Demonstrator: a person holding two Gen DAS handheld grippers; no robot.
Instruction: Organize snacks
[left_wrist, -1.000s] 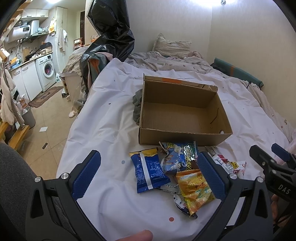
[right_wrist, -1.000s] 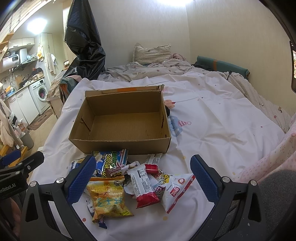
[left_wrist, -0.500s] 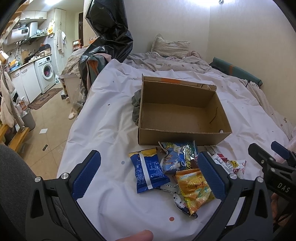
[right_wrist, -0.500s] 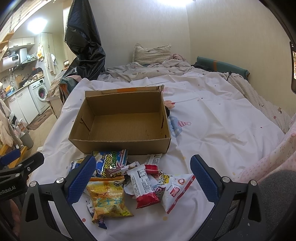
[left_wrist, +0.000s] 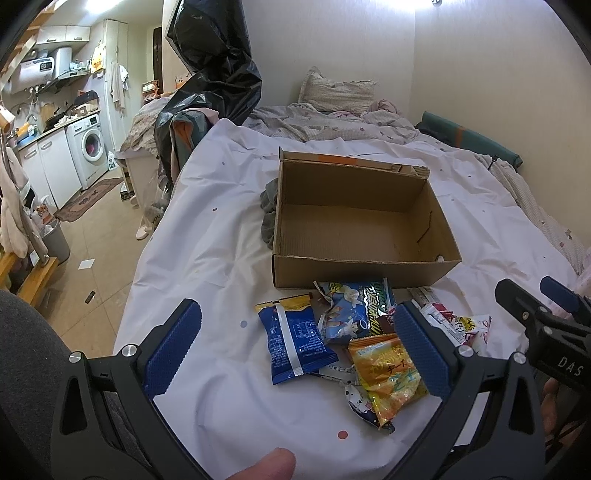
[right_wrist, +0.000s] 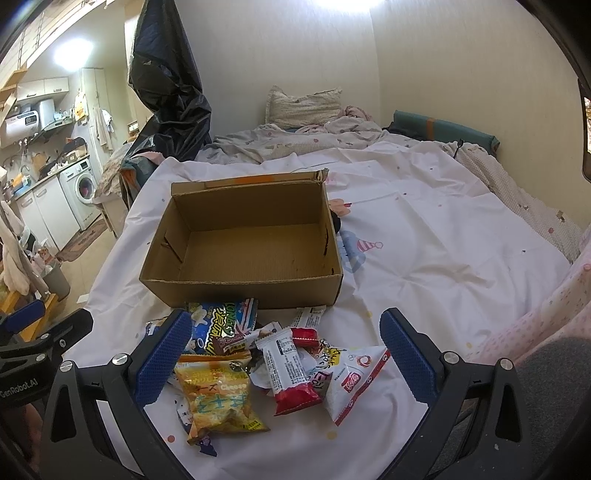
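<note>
Hovering over the white bedsheet (left_wrist: 207, 236), both grippers hang with their blue-padded fingers spread wide and nothing between them. The left gripper (left_wrist: 295, 343) sits above the near-left edge of a heap of snack packets, with a dark blue packet (left_wrist: 295, 341) lying flat between its fingers and a yellow-orange cheese snack bag (left_wrist: 389, 373) just beside that, partly under the right-hand finger. The right gripper (right_wrist: 284, 356) is over the same heap from the other side: the cheese bag (right_wrist: 219, 400), a white bar with a red end (right_wrist: 291, 369) and a white packet with red trim (right_wrist: 356, 382) lie close together, overlapping at their edges. A blue packet with bold yellow lettering (right_wrist: 223, 325) rests against the front wall of the open cardboard box (right_wrist: 207, 291), which stands upright on the sheet just behind the heap, its inside bare. A fingertip (left_wrist: 266, 463) shows at the bottom of the left view. A black plastic bag (left_wrist: 214, 70) towers at the bed's far left corner, near the pillow (left_wrist: 338, 90).
</note>
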